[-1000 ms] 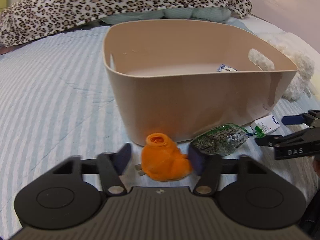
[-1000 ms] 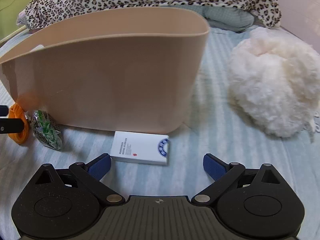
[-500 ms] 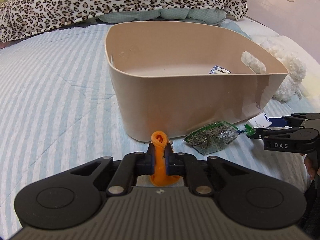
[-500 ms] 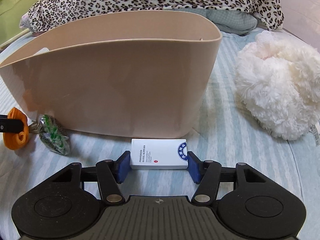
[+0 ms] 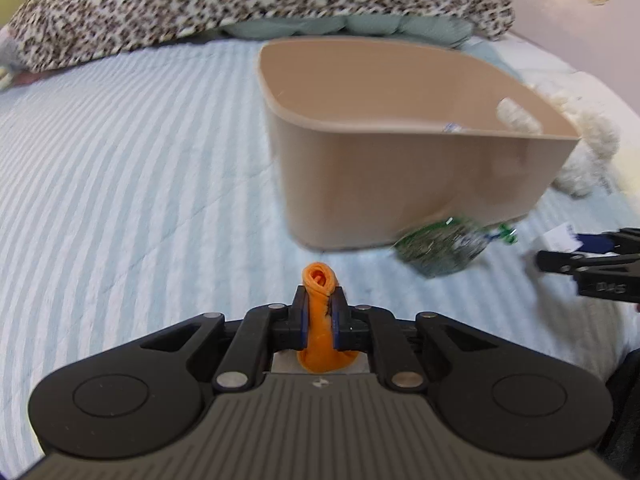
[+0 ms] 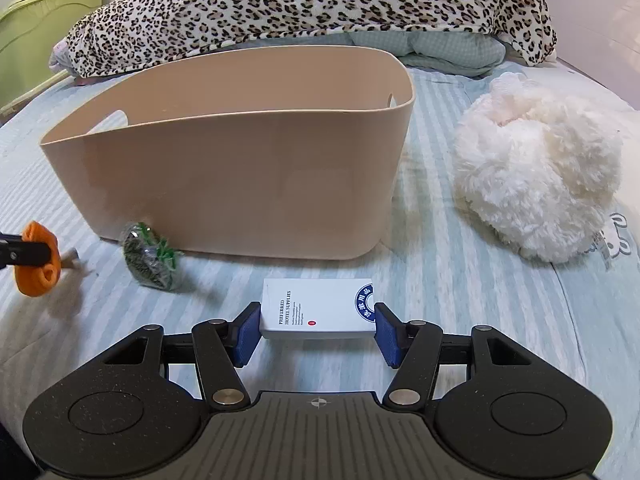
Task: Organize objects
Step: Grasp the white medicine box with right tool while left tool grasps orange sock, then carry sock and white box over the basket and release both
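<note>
— Left gripper (image 5: 319,322) is clamped tight on the orange cloth (image 5: 319,312), which bulges out above and below its blue pads (image 5: 303,320). Is it off the bed?

— It looks lifted; from the right camera the cloth hangs clear of the striped bedspread (image 5: 120,184). The beige bin (image 5: 400,184) sits ahead of that gripper and off to its right.

— And the right gripper (image 6: 317,330)?

— Its pads press both short ends of the white box (image 6: 316,308), so it is closed on the box, with the bin straight ahead and the fluffy white toy (image 6: 536,184) ahead to its right.

— How should the carry go?

— I'd raise each hand above the bin's rim before moving forward, since the wall stands tall in front of both. Keep the box level; held by its ends, it could pivot if tipped. The green packet (image 6: 154,256) lies ahead-left of the right gripper against the bin's base, so avoid sweeping it. Release low inside; something small already rests in there.
</note>
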`<state>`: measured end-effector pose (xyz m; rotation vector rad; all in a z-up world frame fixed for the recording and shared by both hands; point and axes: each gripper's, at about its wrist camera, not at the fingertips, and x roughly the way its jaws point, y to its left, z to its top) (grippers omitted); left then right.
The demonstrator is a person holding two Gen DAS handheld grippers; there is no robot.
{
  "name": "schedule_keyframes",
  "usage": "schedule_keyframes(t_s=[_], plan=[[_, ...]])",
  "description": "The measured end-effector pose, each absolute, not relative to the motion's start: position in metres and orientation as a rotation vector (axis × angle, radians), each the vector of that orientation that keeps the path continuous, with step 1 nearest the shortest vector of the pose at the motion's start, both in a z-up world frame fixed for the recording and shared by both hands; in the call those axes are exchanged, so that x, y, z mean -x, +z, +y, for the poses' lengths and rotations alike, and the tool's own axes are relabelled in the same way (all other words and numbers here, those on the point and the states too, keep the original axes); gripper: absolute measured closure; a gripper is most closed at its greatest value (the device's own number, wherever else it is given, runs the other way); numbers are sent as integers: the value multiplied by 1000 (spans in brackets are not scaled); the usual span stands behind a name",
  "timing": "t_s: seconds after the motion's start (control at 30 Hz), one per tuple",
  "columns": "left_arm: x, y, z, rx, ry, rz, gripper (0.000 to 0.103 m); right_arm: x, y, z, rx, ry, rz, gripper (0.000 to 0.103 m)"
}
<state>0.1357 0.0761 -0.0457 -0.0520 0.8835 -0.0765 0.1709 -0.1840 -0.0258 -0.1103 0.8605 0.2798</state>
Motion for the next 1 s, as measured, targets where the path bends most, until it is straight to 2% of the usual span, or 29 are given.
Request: schedule_keyframes(t_s=[0.3,0.67,1.0], plan=[[-118,-48,84,51,-60,891,91,-158,-21,-186,107,280,864,47],[-110,16,86,72,-97,745,92,-145,19,-186,83,291,759,47],[-155,60,66,70,-127,622,92,-162,81,-176,59,308,579,47]])
